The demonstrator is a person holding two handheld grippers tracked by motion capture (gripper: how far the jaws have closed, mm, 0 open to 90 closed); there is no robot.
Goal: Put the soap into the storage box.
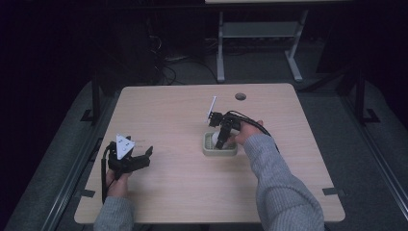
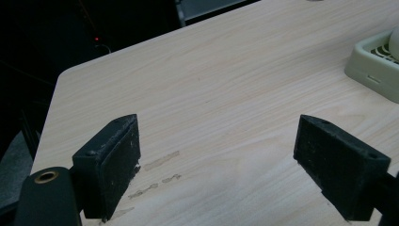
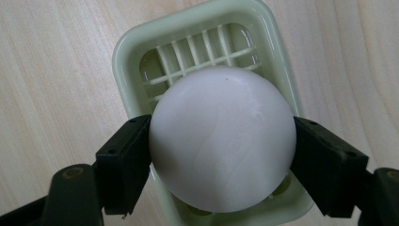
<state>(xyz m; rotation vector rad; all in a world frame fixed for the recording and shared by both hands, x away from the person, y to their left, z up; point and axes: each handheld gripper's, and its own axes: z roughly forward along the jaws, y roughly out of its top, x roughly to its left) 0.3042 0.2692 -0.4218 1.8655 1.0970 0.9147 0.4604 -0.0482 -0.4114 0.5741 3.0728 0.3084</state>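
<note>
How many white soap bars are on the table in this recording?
1. The white soap bar sits over the pale green slatted dish, between the jaws of the right gripper. Nothing suggests another.

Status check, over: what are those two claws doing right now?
Right claw shut on white ball, over pale green slotted tray. Left claw open, holding nothing, near the table's left edge. Nothing in the way.
</note>
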